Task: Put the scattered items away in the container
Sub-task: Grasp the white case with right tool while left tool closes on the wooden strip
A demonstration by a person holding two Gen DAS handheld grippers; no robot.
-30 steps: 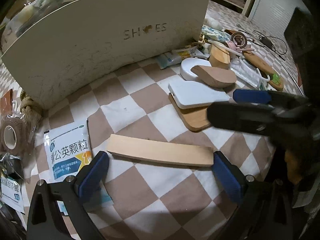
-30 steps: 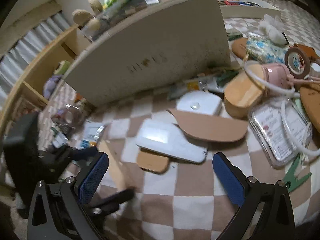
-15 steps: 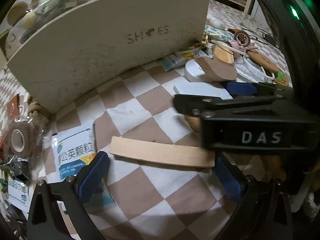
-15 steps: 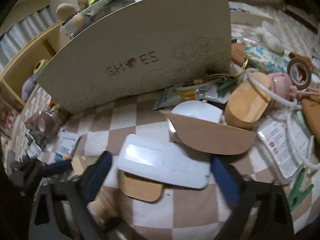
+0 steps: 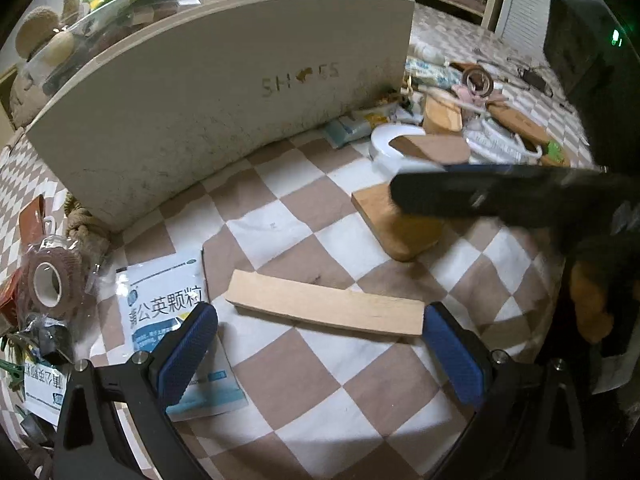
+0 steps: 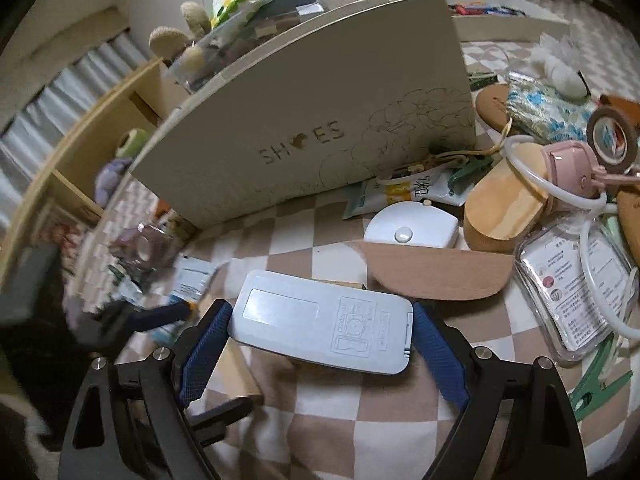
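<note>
Right gripper (image 6: 322,340) clamps both blue pads against the short ends of a pale grey flat plastic case (image 6: 322,326), jaws spread wide to span it, the case lifted clear of the checked cloth (image 6: 328,428). Just beyond it lie a tan insole-shaped card (image 6: 436,274) and a white rounded box (image 6: 412,230). Left gripper (image 5: 320,354) hangs open, its pads flanking but not touching a pale wooden strip (image 5: 326,308) on the cloth, with a white medicine sachet (image 5: 168,300) at its left pad. Farther off stands the cream shoe box (image 5: 208,112) (marked "SHOES"), the container, already holding a plush toy and packets. Scattered at far right: a wooden block (image 6: 502,212), a pink device (image 6: 572,164), a tape roll (image 6: 612,136) and a green clothes peg (image 6: 596,384).
</note>
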